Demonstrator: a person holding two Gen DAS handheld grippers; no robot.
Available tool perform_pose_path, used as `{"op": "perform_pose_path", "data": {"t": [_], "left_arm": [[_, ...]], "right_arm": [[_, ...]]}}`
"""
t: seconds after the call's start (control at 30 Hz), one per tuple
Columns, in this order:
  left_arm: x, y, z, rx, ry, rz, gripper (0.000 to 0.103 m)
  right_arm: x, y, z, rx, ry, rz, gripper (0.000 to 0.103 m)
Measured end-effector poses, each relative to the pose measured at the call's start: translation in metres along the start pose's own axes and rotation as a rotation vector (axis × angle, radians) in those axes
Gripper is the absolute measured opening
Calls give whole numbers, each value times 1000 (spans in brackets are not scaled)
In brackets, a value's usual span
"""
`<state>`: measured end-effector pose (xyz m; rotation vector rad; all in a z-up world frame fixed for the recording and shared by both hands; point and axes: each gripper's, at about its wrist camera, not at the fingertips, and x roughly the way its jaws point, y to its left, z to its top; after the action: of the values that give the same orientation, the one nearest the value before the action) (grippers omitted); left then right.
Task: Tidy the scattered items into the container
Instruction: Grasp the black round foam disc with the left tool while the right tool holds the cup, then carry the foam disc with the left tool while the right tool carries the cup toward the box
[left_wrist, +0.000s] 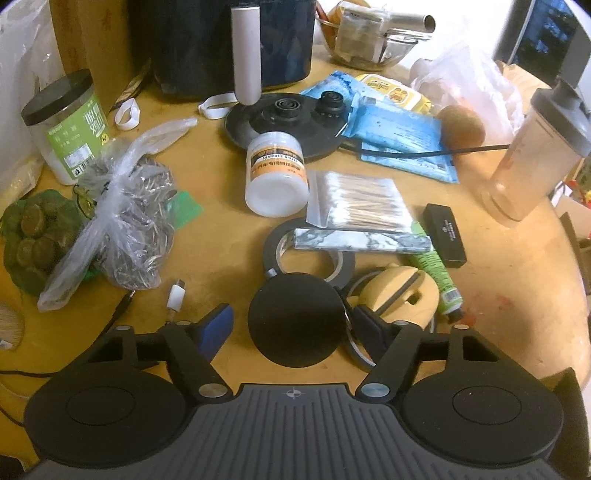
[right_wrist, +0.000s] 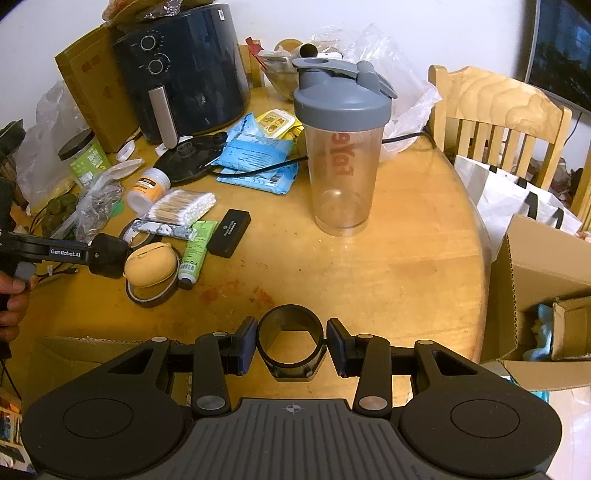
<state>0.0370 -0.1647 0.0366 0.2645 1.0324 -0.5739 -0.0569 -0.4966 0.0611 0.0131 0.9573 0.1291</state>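
The left gripper (left_wrist: 293, 325) sits low at the bottom centre of the left wrist view, its jaws spread wide on either side of a black disc (left_wrist: 297, 319) that shows between them without either pad visibly touching it. Just right of the disc lies a yellow rounded case (left_wrist: 400, 295) on a ring of brown tape (right_wrist: 151, 293), and above it a roll of black tape (left_wrist: 308, 251) is partly covered by a marbled flat box (left_wrist: 362, 240) and a bag of cotton swabs (left_wrist: 358, 201). A white grease jar (left_wrist: 277, 173) lies on its side above centre. A green tube (left_wrist: 437, 271) and a small black box (left_wrist: 445, 236) lie at centre right.

In the right wrist view, the right gripper (right_wrist: 291, 347) holds a black ring-shaped part (right_wrist: 291, 341) between its jaws, both blue pads pressed to its sides, above the round wooden desk (right_wrist: 406, 266). A clear shaker bottle (right_wrist: 345, 155) with a grey lid stands upright at upper centre. An open cardboard box (right_wrist: 543, 295) sits at the right edge, beyond the desk's rim. At the far left a hand (right_wrist: 13, 299) grips the other tool's handle.
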Motion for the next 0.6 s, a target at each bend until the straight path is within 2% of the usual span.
{"op": "perform_pose_path", "data": {"t": [0.1,0.17,0.43,0.6], "left_arm": [[2,-1,0,10,2,-1,63],[3,-1,1,11,0,-11,56],[2,-2,1,17,-4,-11,56],[-13,-4,1,23,-31,-20,56]], "right_arm": [[0,-1,-1,6,0,-2,44],[0,-1,-1,7,-1,-2,44],[1,-2,-2,7,-3,0,44],[2,-3,1,1,-10,6,44]]}}
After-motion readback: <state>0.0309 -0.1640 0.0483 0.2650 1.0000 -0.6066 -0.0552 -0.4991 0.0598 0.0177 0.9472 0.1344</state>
